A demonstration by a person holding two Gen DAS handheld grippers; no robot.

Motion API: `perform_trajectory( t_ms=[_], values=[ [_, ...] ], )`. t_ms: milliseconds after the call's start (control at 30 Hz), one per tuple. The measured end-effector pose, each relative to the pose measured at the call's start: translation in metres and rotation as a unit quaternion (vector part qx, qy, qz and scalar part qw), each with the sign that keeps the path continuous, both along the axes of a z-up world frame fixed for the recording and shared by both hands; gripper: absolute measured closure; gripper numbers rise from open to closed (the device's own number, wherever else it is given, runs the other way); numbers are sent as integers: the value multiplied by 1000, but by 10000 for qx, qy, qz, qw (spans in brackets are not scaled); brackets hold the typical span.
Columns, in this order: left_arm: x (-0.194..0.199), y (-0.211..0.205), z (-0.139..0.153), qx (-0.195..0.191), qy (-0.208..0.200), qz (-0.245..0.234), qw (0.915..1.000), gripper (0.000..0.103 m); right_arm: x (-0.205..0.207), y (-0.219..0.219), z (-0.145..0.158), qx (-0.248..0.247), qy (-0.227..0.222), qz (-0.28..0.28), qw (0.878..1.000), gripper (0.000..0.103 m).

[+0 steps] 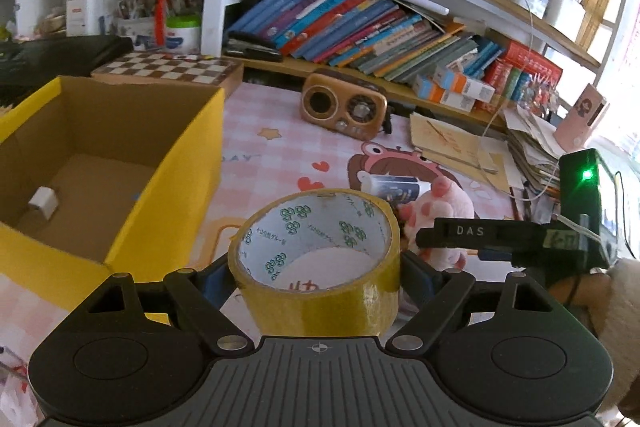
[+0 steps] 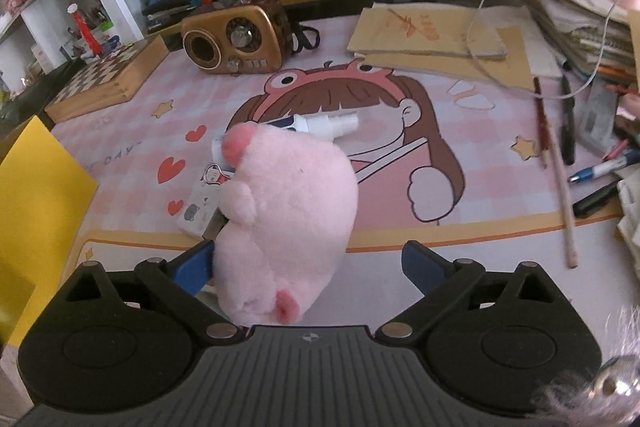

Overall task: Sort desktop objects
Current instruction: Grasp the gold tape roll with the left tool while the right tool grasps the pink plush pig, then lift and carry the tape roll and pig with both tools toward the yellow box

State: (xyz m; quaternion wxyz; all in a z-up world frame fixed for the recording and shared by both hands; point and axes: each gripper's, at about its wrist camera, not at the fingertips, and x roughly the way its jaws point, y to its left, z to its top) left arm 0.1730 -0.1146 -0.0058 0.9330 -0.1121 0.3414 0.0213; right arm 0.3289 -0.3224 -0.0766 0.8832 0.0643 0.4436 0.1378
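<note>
Left tool (image 1: 316, 277) clamped, right tool (image 2: 308, 267) spread wide

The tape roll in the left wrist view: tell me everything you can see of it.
The tape roll is a wide ring of yellowish-brown packing tape on a white cardboard core printed with green logos and small text. It looks partly used, with only a thin layer of tape left on the core. It sits tilted, with its opening facing up and toward the camera, clamped on both sides between the blue-padded fingers of the left tongs. It is held above the pink desk mat, just right of the yellow cardboard box.
</note>
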Motion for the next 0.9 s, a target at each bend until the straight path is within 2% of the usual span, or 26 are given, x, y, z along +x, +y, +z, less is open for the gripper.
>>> perform_trajectory(
  t_ms=[33, 100, 133, 267, 533, 900],
  values=[
    [-2, 1, 1, 17, -3, 11, 10000, 17, 2, 1, -2, 51, 29, 16, 10000, 9],
    [-4, 1, 2, 39, -22, 28, 10000, 17, 4, 3, -5, 128, 68, 97, 9998, 24],
    [-6, 2, 3, 45, -37, 34, 10000, 17, 4, 4, -5, 191, 78, 166, 9996, 43],
    [-10, 3, 6, 38, -104, 14, 9999, 17, -3, 8, 4, 188, -89, 309, 9993, 48],
    [-15, 0, 10, -11, -272, -147, 9995, 17, -34, -11, 26, 67, -448, 144, 9989, 48],
    [-40, 5, 19, -205, -545, -352, 9977, 17, -100, -22, 51, 128, -567, 4, 9983, 48]
  ],
)
